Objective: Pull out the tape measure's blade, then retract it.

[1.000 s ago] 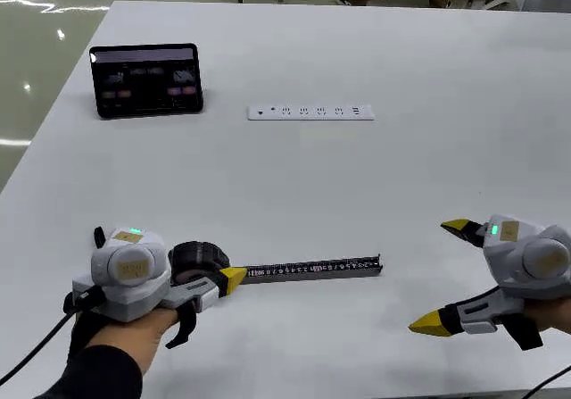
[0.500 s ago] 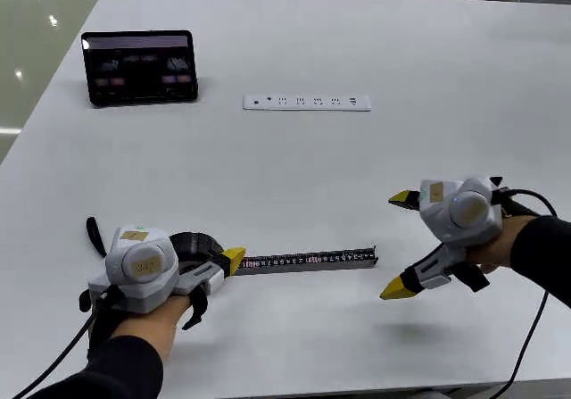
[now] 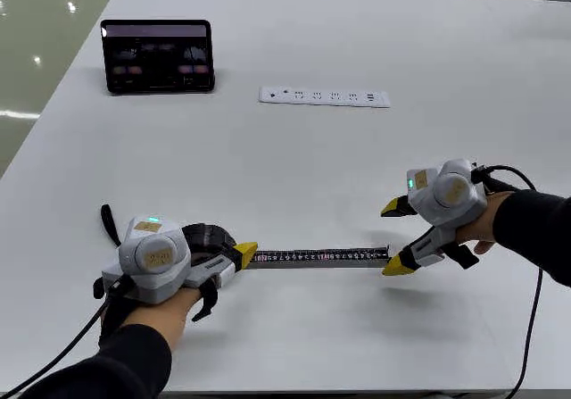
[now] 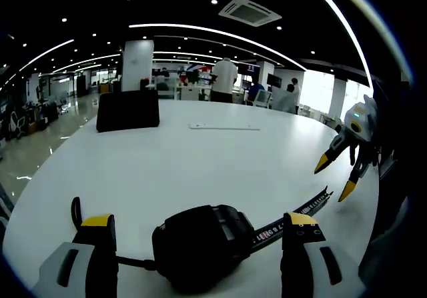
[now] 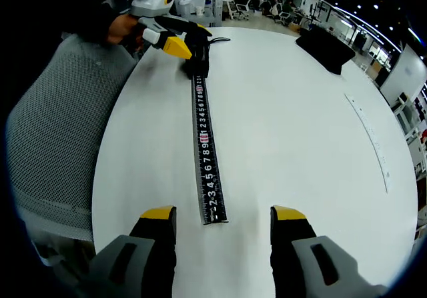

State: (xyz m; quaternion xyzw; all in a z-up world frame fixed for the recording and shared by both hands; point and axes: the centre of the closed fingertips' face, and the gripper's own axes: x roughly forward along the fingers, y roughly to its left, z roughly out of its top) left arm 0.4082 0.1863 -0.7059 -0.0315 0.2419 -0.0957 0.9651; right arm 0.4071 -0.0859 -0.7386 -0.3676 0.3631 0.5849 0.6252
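The black tape measure case lies on the white table between the jaws of my left gripper. Those jaws stand open, with a gap showing on each side of the case. The blade is pulled out and lies flat, running rightward. My right gripper is open at the blade's free end, one jaw on either side of it, not touching. In the left gripper view the right gripper hangs at the far right.
A dark tablet stands at the back left and a white power strip lies at the back centre. The table's front edge runs just below both hands. A cable trails from the right gripper.
The right gripper has moved left and down to the blade's free end and now straddles it. The left gripper, case and blade have stayed put; the head view shifted.
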